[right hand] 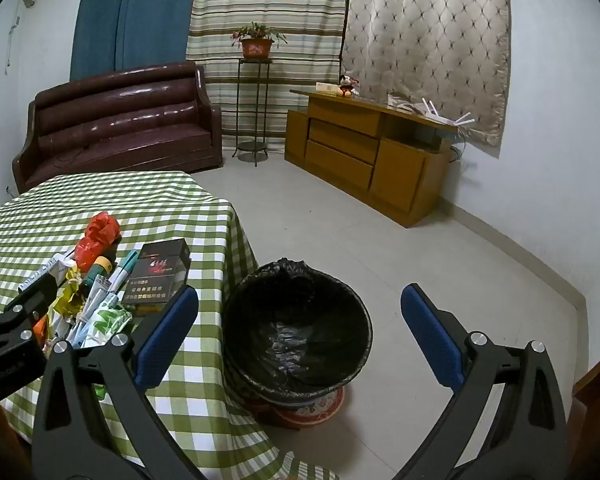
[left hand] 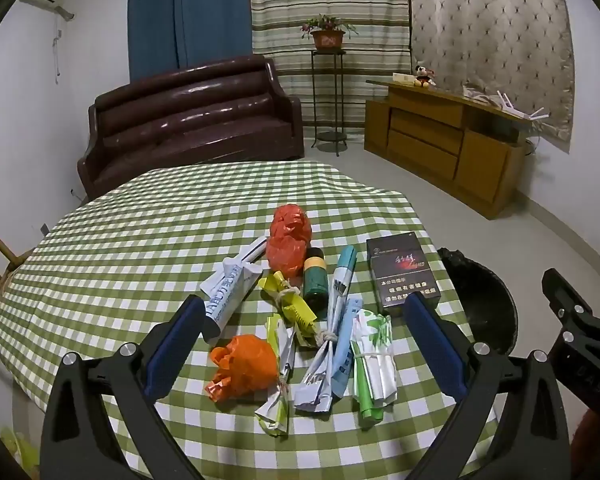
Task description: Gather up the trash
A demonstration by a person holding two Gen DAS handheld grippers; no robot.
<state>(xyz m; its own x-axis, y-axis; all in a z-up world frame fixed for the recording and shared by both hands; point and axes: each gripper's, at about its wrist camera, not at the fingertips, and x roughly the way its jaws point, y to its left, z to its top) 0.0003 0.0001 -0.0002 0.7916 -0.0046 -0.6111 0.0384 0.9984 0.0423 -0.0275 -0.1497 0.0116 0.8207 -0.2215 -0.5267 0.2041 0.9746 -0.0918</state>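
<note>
Several pieces of trash lie on the green checked tablecloth: a red plastic wad, an orange plastic wad, a dark cigarette box, a green roll, a white paper tube, a yellow wrapper and tied paper bundles. My left gripper is open above the pile, holding nothing. My right gripper is open and empty above the black-lined trash bin on the floor beside the table. The bin shows in the left wrist view too.
A dark red sofa stands behind the table. A plant stand and a wooden cabinet are at the back right. The table's right edge hangs next to the bin. Tiled floor spreads to the right.
</note>
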